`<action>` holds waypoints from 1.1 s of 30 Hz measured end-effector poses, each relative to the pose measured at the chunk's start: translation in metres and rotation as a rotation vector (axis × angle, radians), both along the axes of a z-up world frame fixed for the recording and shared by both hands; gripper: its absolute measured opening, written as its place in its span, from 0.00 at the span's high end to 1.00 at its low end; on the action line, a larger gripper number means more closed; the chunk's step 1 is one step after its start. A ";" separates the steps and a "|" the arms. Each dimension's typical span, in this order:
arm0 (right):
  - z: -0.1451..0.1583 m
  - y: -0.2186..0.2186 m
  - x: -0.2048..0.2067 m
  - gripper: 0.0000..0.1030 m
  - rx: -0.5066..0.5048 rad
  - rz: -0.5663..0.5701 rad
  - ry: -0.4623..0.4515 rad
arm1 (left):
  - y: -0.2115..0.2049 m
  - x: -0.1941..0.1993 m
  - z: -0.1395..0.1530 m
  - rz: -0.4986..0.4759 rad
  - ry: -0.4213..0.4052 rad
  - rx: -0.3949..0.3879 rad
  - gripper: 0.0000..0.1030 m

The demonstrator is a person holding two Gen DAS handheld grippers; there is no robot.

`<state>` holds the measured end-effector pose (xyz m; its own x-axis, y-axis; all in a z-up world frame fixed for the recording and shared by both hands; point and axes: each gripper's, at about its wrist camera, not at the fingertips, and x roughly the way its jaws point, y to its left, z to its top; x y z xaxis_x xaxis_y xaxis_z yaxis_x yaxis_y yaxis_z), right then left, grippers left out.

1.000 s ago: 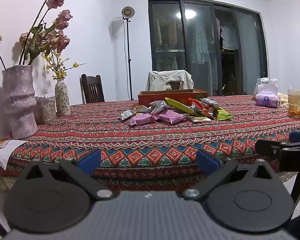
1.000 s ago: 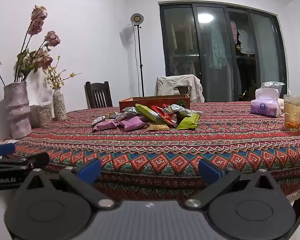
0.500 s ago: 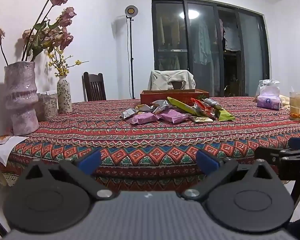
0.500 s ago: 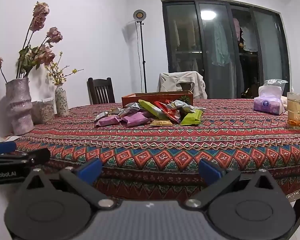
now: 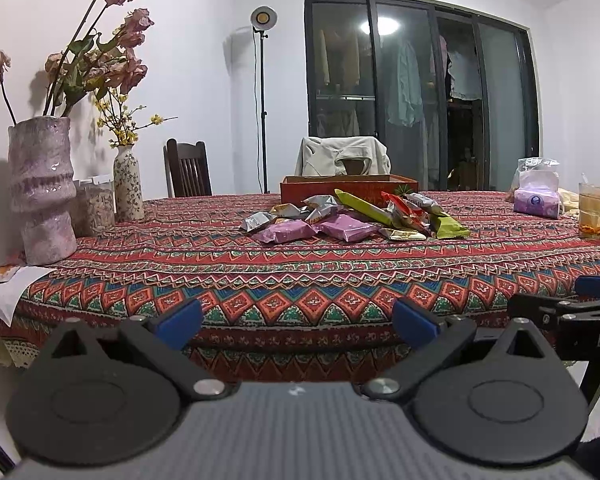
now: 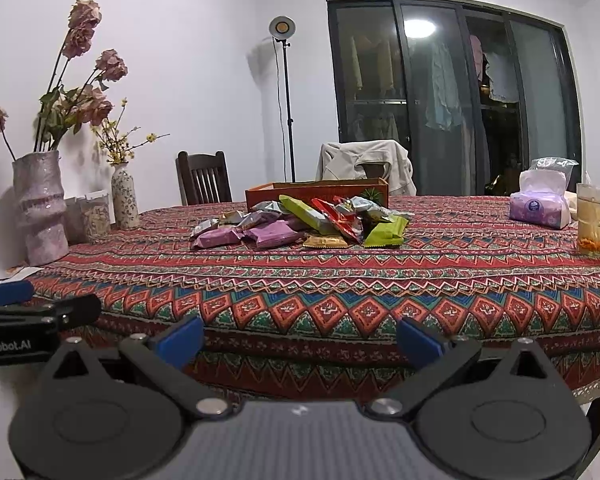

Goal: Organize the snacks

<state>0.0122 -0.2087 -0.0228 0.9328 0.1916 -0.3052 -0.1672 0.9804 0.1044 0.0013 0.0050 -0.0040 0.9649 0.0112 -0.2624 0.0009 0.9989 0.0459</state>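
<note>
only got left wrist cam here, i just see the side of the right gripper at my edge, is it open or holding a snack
observer: Open. In the right wrist view the right gripper has its blue fingers wide apart with nothing between them.
operator: ok is it over the table yet
observer: No. Its fingers sit low, in front of the hanging edge of the tablecloth. The snack pile lies well across the table, in front of the wooden box.
operator: where's my left one from there
observer: The left gripper shows side on at that view's left edge, alongside the right one and also short of the table.
</note>
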 end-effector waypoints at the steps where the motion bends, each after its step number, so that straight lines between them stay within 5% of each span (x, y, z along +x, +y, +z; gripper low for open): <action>1: 0.000 0.000 0.000 0.00 0.001 -0.001 -0.001 | -0.001 -0.001 0.000 -0.001 -0.001 0.001 0.00; 33: -0.001 -0.001 -0.002 0.00 0.002 -0.003 -0.005 | -0.003 -0.002 0.001 -0.006 -0.012 0.008 0.00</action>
